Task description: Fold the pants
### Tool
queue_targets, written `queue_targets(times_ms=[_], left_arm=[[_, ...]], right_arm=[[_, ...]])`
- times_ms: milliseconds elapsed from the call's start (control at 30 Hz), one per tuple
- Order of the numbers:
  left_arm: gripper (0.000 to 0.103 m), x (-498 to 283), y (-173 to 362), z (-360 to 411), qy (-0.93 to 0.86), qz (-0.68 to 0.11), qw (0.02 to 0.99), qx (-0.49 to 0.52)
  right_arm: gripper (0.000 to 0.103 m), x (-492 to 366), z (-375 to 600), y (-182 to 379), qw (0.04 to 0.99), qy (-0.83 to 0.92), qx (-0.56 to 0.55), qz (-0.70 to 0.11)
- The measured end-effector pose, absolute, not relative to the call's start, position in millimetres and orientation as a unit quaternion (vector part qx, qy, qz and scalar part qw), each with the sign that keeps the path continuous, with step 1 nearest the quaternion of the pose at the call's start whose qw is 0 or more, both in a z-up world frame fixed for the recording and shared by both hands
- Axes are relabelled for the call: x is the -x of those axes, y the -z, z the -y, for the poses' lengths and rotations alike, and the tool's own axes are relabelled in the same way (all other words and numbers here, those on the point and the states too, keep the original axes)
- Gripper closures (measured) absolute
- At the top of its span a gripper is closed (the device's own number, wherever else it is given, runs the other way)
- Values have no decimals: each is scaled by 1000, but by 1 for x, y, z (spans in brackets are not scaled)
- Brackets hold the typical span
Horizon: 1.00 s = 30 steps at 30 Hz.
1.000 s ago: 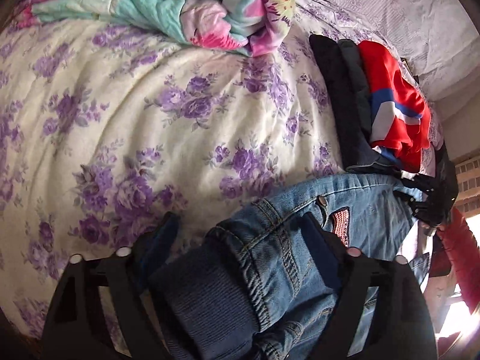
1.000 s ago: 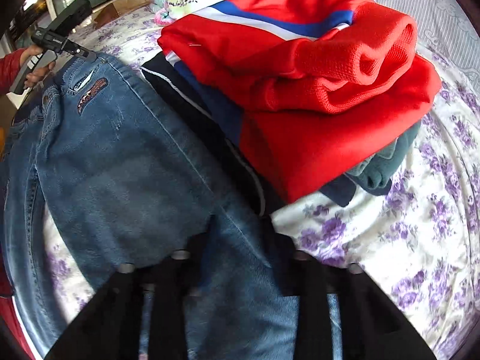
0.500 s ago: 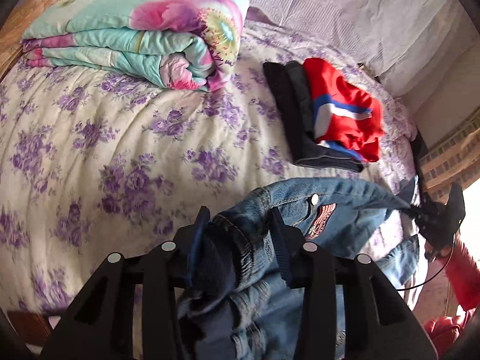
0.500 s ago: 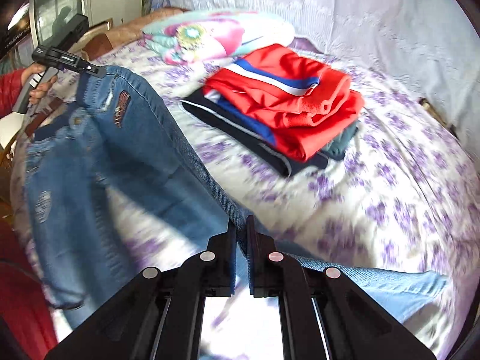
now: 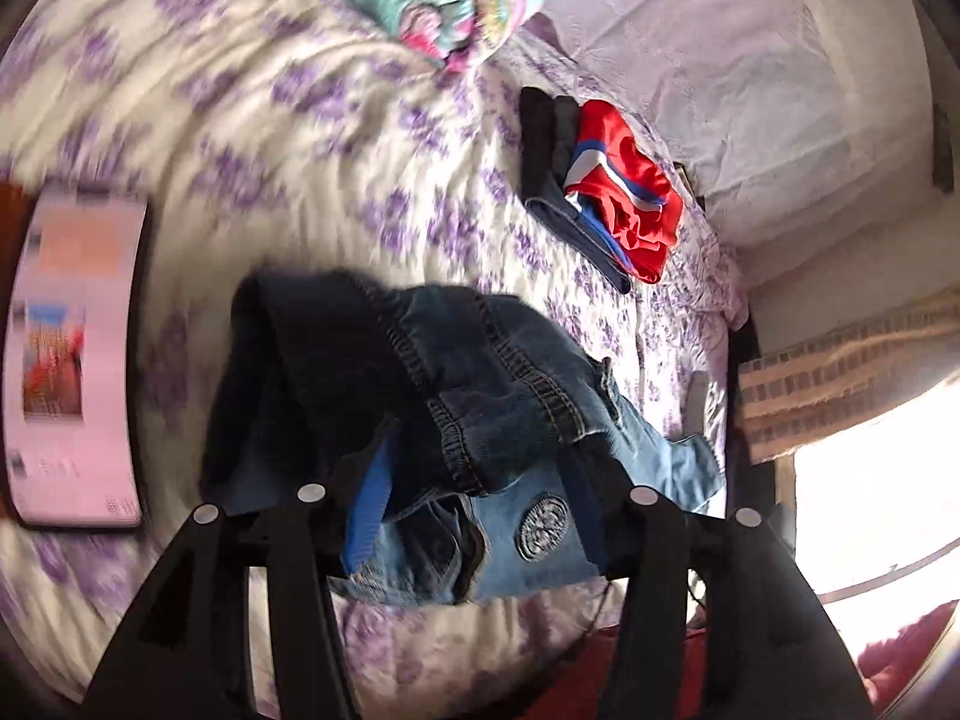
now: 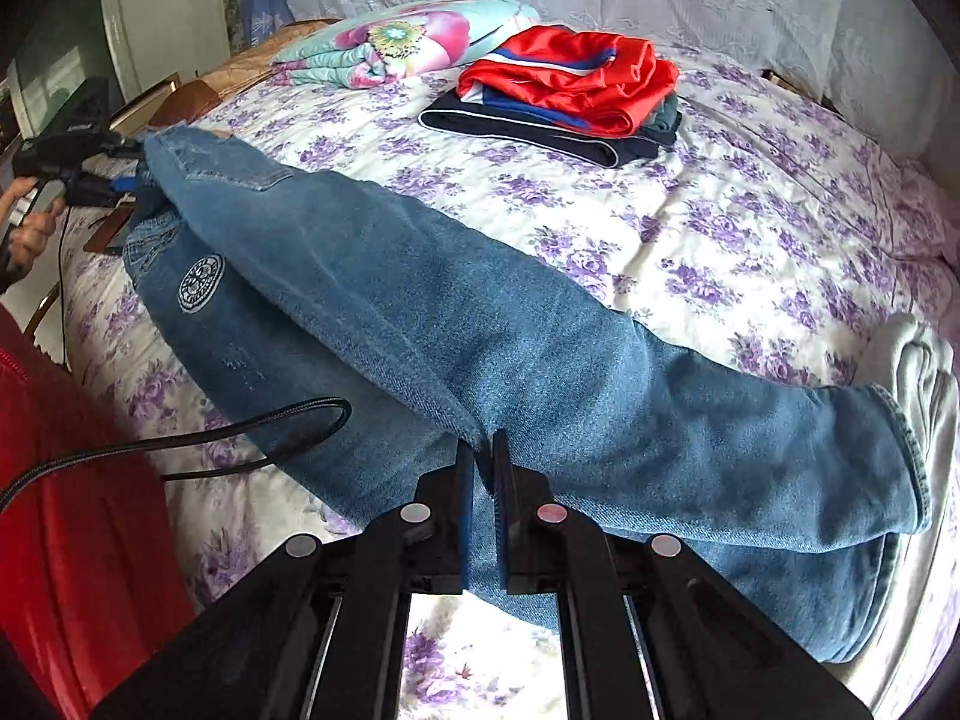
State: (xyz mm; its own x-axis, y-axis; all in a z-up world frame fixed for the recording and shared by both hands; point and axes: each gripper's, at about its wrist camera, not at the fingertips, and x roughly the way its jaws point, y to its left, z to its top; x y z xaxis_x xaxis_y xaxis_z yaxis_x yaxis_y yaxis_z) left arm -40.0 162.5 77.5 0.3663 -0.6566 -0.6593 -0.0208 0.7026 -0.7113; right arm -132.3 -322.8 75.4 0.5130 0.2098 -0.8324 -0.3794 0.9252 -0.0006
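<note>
The blue jeans lie stretched across the flowered bed, one leg folded over the other, with a round white patch near the waist. My right gripper is shut on the folded edge of the jeans at mid-leg. My left gripper holds the bunched waistband of the jeans between its fingers; it also shows at the left of the right wrist view, held by a hand.
A stack of folded red and dark clothes sits at the back of the bed. A folded floral quilt lies behind it. A phone lies on the bed at left. A black cable crosses the jeans.
The jeans have been swung round and laid lengthwise on the bed, one leg over the other. Both grippers kept their hold. The left view has swung and is blurred.
</note>
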Motion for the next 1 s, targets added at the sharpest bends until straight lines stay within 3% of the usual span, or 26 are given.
queue_targets(times_ms=[200,267,433,600,733,833,867,900,967,1000], left_arm=[[42,59,-77,-177,193,-496,738,415],[19,65,-77,-183,188,-491,727,442],[18,91,-58,-195,176,-480,658,553],[18,89,-43,-163,150,-515,659,527],[19,80,-32,-158,113,-495,678,531],[44,69,-36,-158,108,-481,700,517],[66,65,-37,-157,107,-484,706,506],[78,63,-39,-156,108,-485,714,494],[89,65,-47,-159,116,-480,724,481],[90,69,-55,-161,122,-477,732,471]], right_arm=[[97,135,321,-75,868,-169,111,-454],[97,136,322,-77,870,-168,112,-450],[97,137,324,-77,872,-165,107,-449],[97,136,325,-76,869,-170,105,-452],[97,135,324,-78,866,-177,116,-452],[97,135,323,-80,865,-180,123,-451],[97,135,323,-82,866,-181,125,-449],[97,135,322,-84,867,-181,125,-446],[97,137,322,-89,869,-183,127,-442],[97,140,323,-93,868,-185,129,-442]])
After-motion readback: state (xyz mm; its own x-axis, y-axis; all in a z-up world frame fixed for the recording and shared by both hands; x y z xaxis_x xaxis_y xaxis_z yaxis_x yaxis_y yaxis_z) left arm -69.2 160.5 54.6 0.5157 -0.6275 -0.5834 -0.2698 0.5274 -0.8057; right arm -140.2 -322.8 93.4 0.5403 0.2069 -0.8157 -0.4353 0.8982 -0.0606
